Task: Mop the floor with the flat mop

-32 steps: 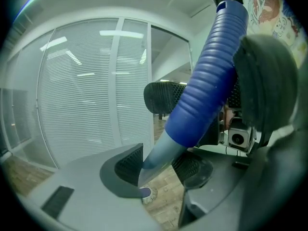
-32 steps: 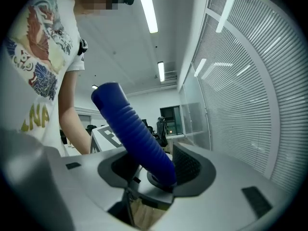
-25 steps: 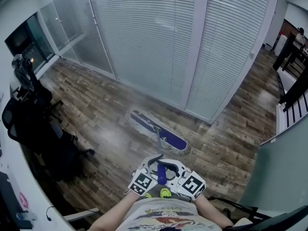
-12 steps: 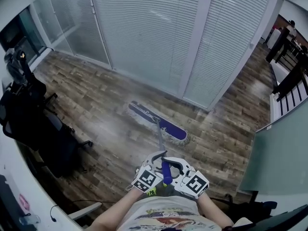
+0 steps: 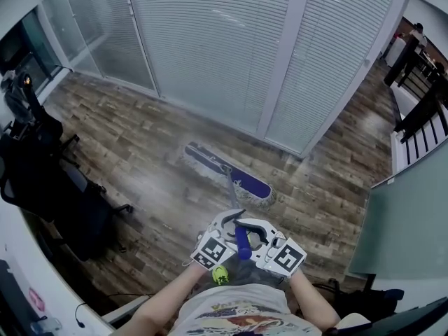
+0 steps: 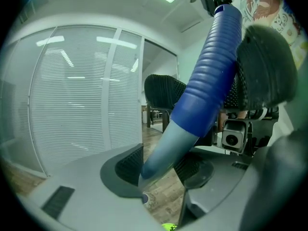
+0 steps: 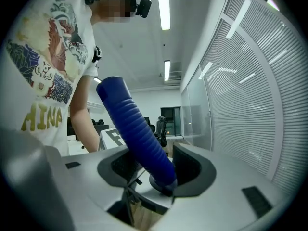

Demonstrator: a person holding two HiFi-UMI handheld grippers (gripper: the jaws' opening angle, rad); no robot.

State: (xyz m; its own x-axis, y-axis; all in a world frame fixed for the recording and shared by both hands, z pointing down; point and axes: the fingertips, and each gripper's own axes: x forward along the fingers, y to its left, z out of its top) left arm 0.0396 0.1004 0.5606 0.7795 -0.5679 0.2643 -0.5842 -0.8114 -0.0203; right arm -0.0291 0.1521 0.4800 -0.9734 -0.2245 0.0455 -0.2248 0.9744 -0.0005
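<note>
The flat mop head (image 5: 227, 176), blue with a pale fringe, lies on the wood floor in front of the blinds wall. Its thin shaft (image 5: 232, 193) runs back to a ribbed blue grip (image 5: 242, 242). Both grippers hold that handle close to my body, facing each other. The left gripper (image 5: 229, 224) has the grey shaft (image 6: 163, 150) between its pads while its jaws are opening. The right gripper (image 5: 253, 228) is shut on the blue grip (image 7: 139, 134). In the gripper views, the left gripper (image 6: 161, 170) and the right gripper (image 7: 154, 170) each show the handle filling the gap.
Black office chairs (image 5: 42, 180) stand at the left beside a white desk edge (image 5: 21, 257). The blinds-covered glass wall (image 5: 210, 47) bounds the far side. A grey partition (image 5: 402, 229) and dark furniture (image 5: 420, 110) stand on the right. A green shoe (image 5: 220, 275) shows below the grippers.
Both grippers have shifted a little with the handle, and the mop head has slid slightly along the floor toward the wall. The view has also swung a bit.
</note>
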